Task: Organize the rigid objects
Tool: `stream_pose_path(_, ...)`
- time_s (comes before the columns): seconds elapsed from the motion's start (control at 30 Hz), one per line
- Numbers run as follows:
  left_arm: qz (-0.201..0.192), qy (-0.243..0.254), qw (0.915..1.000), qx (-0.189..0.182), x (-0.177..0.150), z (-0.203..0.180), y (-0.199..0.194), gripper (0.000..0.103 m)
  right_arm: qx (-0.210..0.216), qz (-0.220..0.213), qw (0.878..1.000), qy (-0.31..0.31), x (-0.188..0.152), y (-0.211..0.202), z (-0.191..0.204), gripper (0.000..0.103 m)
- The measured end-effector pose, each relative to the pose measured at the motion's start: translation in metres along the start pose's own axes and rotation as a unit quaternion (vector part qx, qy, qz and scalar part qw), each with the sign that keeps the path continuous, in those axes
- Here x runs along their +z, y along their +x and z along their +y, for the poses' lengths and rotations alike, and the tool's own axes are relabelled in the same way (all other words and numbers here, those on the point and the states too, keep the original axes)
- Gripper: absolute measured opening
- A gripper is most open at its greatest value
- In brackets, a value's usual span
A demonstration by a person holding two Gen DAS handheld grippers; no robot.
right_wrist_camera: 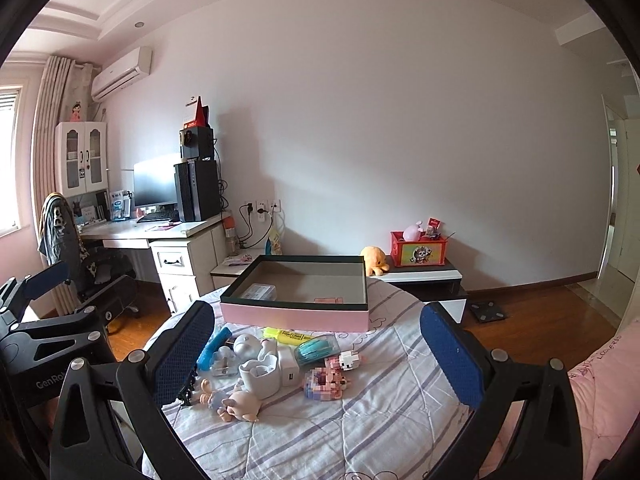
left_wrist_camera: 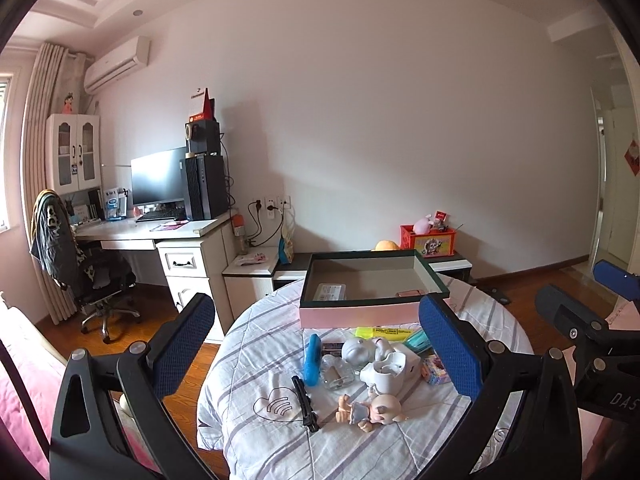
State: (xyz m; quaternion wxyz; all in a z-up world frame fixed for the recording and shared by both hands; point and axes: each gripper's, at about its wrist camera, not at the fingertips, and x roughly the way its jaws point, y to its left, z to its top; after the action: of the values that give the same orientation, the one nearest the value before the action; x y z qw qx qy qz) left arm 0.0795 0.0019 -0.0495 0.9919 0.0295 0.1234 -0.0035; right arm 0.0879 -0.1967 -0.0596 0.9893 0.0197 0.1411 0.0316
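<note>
Pink block toy shows whole only from the right gripper; both grippers gape empty.

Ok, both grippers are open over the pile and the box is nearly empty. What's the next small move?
Probably lower the right gripper onto the white charger block. Its fingers stand wide with nothing between them, and the block sits in the pile just ahead, with open sides. The pink box behind it has plenty of bare floor.
</note>
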Motion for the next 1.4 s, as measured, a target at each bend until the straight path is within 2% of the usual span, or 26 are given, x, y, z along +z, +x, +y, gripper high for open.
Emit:
stream_pose_path(0.33,0.003,-0.003,1.0,0.001,-0.002,0.001,-0.003,0.103,-0.004,-0.008,1.0,-0.004,0.0,-0.014,0.003,0.103)
stream_pose_path(0.57,0.032,-0.019,0.9993,0.003,-0.009,0.018,0.015,0.103,-0.008,0.006,1.0,0.004,-0.006,-0.002,-0.003,0.103)
stream_pose_path(0.67,0.058,-0.019,0.9982,-0.004,-0.022,0.023,0.029,0.103,-0.009,0.02,1.0,0.005,-0.013,0.008,-0.006,0.103)
stream_pose_path(0.77,0.101,-0.015,0.9947,-0.013,-0.042,0.023,0.05,0.103,-0.012,0.038,0.999,0.008,-0.022,0.02,-0.011,0.103)
stream_pose_path(1.0,0.182,0.017,0.9821,-0.045,-0.094,0.015,0.088,0.103,-0.018,0.102,0.994,0.022,-0.054,0.058,-0.027,0.103)
stream_pose_path(1.2,0.223,0.012,0.9744,-0.025,-0.119,0.025,0.112,0.103,-0.019,0.146,0.989,0.033,-0.077,0.084,-0.038,0.103)
stream_pose_path(1.4,0.251,-0.013,0.9678,-0.004,-0.129,0.042,0.133,0.103,-0.014,0.171,0.985,0.037,-0.089,0.102,-0.039,0.103)
